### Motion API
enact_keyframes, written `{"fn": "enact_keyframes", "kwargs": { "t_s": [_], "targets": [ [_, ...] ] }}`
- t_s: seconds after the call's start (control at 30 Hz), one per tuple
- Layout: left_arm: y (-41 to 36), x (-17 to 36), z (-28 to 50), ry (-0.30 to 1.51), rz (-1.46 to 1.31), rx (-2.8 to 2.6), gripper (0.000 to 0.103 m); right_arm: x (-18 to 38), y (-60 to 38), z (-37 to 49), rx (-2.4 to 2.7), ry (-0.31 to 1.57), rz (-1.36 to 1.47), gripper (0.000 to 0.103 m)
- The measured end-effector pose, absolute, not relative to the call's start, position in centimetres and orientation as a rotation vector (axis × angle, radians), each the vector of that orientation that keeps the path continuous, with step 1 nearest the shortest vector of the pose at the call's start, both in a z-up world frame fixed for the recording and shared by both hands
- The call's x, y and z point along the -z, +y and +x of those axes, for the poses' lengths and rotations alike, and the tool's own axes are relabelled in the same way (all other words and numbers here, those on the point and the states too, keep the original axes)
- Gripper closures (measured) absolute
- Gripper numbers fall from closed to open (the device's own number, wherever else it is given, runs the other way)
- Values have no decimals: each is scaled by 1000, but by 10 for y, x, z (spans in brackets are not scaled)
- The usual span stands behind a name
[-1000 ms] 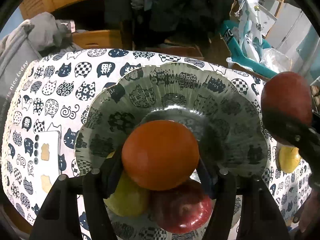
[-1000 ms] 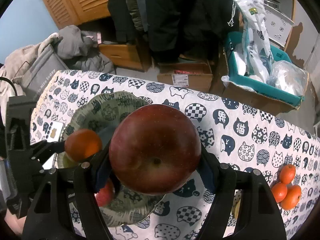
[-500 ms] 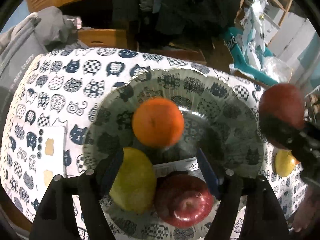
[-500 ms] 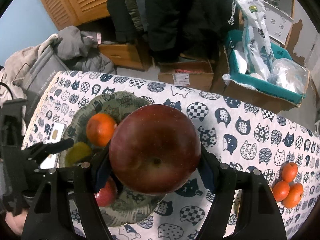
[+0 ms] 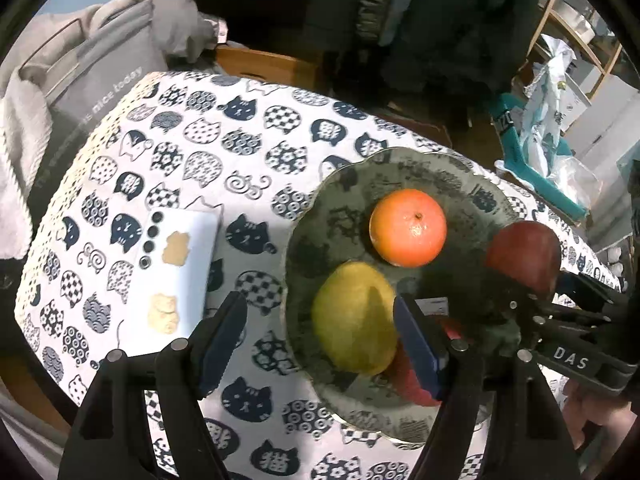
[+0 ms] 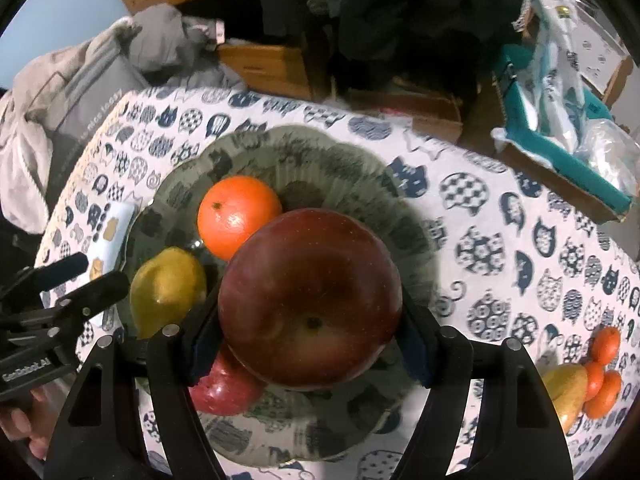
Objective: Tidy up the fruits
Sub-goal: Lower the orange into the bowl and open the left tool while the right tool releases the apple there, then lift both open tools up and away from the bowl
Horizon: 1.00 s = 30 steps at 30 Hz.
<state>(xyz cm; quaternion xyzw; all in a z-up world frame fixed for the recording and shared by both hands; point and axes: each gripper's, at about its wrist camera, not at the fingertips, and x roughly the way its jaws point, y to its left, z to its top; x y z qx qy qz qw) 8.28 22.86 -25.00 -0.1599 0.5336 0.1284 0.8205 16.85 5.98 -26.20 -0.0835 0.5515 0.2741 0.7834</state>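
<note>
Since half a second ago the left gripper has drawn back and to the left of the scalloped plate, and the right gripper has carried its dark red apple in over the plate. That apple is clamped between the right gripper's blue-padded fingers and hangs above the plate's near middle, hiding part of it. The left gripper's fingers stand apart with nothing between them; in the left wrist view one finger lies over the cat-print tablecloth and the other over the plate's near edge.

On the plate rest three fruits: an orange toward the far side, a yellow-green pear just near and left of it, and a bright red apple at the near rim, touching the pear. A white phone with cat stickers lies on the cloth left of the plate. Well apart at the right edge of the table sit three small tangerines beside a yellow pear. A grey bag stands past the table's far left corner.
</note>
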Motion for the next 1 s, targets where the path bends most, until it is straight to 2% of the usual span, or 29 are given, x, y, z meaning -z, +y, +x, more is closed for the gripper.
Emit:
{"fn": "enact_keyframes", "kwargs": {
  "t_s": [0.63,0.8,1.0],
  "targets": [
    [238,255,71,1151,-354,-276,26,291,78,165,-560,1273,-243,26],
    [236,249,70,1145,-355,-276,26,274,81,164,-587,1218,-236,20],
    [232,230,66,1107,-351,-265,26,244,72,166,-579,1158,-194,20]
  ]
}}
